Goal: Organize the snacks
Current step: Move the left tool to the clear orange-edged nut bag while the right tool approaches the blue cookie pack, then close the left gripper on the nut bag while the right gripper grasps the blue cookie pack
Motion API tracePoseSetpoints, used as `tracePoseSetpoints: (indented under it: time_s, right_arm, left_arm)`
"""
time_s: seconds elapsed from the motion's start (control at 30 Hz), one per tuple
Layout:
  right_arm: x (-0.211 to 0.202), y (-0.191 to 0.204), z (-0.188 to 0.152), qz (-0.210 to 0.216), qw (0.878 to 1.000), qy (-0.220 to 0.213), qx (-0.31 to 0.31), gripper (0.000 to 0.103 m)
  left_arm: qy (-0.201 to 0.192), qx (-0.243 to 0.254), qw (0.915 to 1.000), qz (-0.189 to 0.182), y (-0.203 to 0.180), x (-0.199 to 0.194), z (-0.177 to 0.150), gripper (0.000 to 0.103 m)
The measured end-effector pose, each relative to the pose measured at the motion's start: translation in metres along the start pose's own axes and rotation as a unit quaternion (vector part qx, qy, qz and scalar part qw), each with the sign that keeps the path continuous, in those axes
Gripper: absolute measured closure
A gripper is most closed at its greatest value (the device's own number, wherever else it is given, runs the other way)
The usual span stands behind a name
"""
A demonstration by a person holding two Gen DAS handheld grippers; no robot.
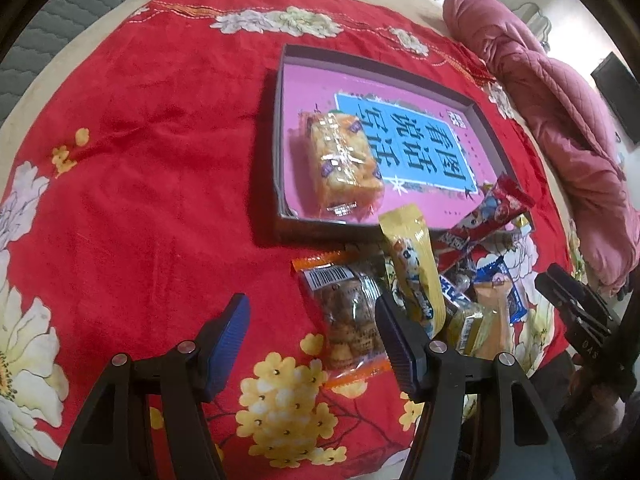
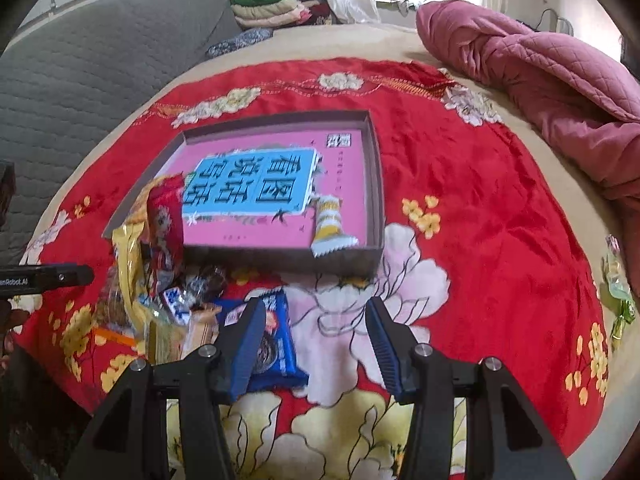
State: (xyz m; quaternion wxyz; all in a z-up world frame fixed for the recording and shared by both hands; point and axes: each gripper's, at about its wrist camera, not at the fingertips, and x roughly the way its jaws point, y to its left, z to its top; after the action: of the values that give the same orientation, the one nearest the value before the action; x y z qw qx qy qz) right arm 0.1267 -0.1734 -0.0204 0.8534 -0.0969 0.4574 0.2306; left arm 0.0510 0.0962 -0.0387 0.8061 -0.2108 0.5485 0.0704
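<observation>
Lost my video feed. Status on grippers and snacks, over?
Left gripper open, empty, right gripper likewise. One orange snack pack in shallow pink-bottomed box; loose snack pile outside. Nothing blocking.

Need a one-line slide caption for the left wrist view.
Open left gripper hovers over a snack pile on the red floral cloth; one orange packet already lies in the pink-lined box.

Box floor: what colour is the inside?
Pink, with a light-blue panel bearing large dark characters. The box shows it best in the right wrist view.

Orange snack pack [image 1: 344,160] in box [image 1: 280,136] — snack pile [image 1: 440,280] beside
</observation>
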Motion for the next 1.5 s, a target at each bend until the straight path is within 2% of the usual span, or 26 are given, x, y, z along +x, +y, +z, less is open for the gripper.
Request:
tracePoseSetpoints:
  time_s: [0.1,0.23,0.97,1.5]
  right_arm:
    - [0.001,0.003,-0.003,0.005,1.0,0.01,-0.007,0.051]
    - [0.005,0.008,-0.007,0.011,1.0,0.023,-0.018,0.043]
    - [0.025,0.034,-0.02,0.027,0.995,0.07,-0.073,0.037]
    - [0.044,0.047,-0.022,0.018,0.991,0.084,-0.105,0.036]
  left_arm:
    - [0.006,0.002,1.0,-0.001,-0.003,0.004,-0.002,0.037]
    - [0.01,0.005,0.9999,-0.001,-0.005,0.006,-0.004,0.036]
    - [0.026,0.016,0.9995,-0.005,-0.015,0.021,-0.008,0.037]
    - [0.038,0.037,0.9986,0.006,-0.036,0.042,-0.009,0.037]
